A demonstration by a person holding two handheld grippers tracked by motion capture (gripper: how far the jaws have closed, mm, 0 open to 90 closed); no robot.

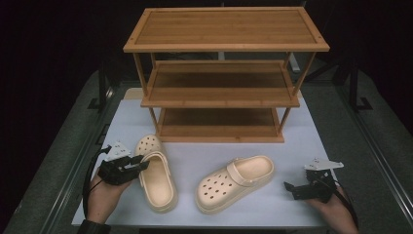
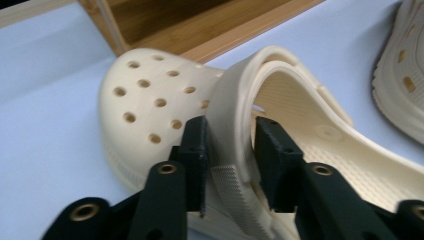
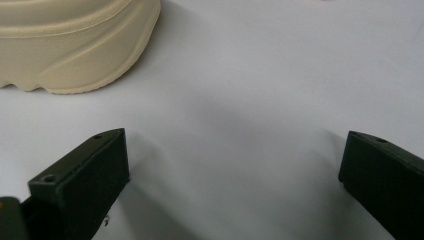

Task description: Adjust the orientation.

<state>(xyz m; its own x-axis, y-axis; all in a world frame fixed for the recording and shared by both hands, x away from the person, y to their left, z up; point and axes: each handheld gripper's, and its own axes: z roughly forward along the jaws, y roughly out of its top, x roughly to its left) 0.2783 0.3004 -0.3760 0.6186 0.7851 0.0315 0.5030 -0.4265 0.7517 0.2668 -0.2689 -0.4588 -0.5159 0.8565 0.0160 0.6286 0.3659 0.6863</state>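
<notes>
On the desk (image 1: 292, 146), your left tongs (image 2: 231, 145) clamp the left clog's (image 1: 156, 178) strap (image 2: 235, 115); your right tongs (image 3: 235, 180) gape, holding nothing.

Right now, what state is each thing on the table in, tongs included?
Left clog: flat on the table, strap raised between the left tongs' jaws.
Right clog: flat, untouched.
Shoe rack: upright, shelves bare.
Left tongs: jaws straddle the strap; full contact unclear.
Right tongs: open, holding nothing.
</notes>
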